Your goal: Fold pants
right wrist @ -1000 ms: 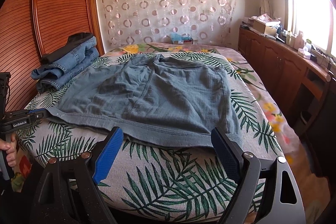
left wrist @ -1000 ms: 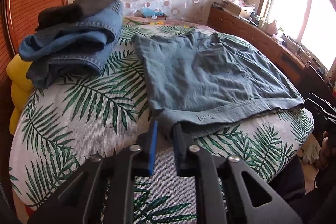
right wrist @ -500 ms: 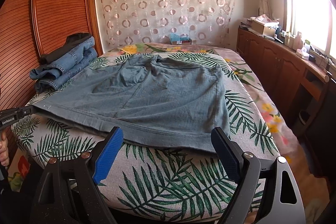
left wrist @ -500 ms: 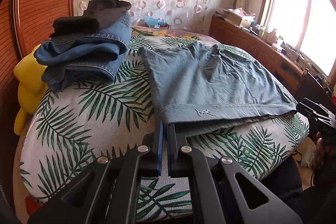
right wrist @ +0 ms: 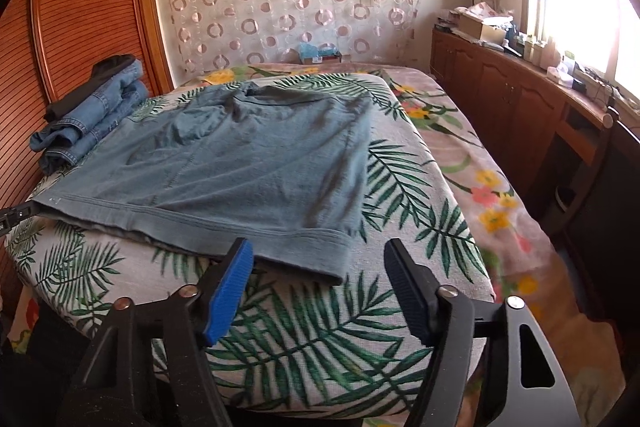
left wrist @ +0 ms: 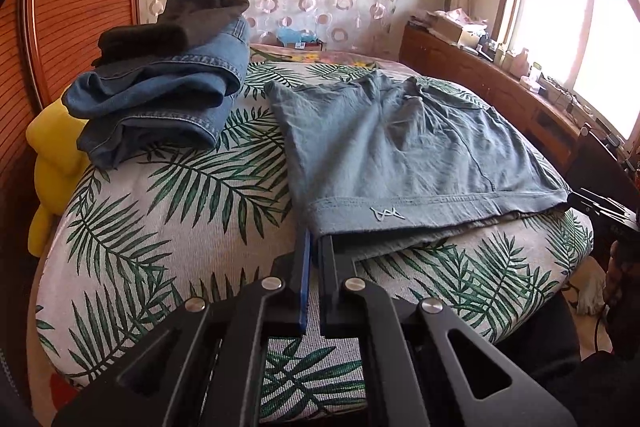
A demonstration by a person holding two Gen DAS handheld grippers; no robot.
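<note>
Left gripper (left wrist: 314,247) has clamped down: a second ago its jaws stood narrowly apart around the near-left corner of the pants (left wrist: 400,155), and now they are pinched nearly together right at that corner, the waistband edge tucked in between them, so I read that as a grip on the fabric. The grey-blue pants lie spread flat on the bed (left wrist: 168,227), stretching away from the left jaws and off to their right, the little stitched logo (left wrist: 387,214) just beyond the jaw tips. Over on the other side, the right gripper (right wrist: 320,275) has closed in on the bed edge since a moment ago; its jaws are wide apart, empty, with the near-right corner of the pants (right wrist: 240,167) now sitting just ahead of them, between the two blue pads (right wrist: 230,287). Not touching yet, as far as I can tell. So one corner looks secured, the other lined up; my call is that the right side needs to slide onto that hem and pinch before any lift and fold can start. The stack of folded jeans (left wrist: 160,99) sits well beyond the left jaws, off to their left, out of the way.
</note>
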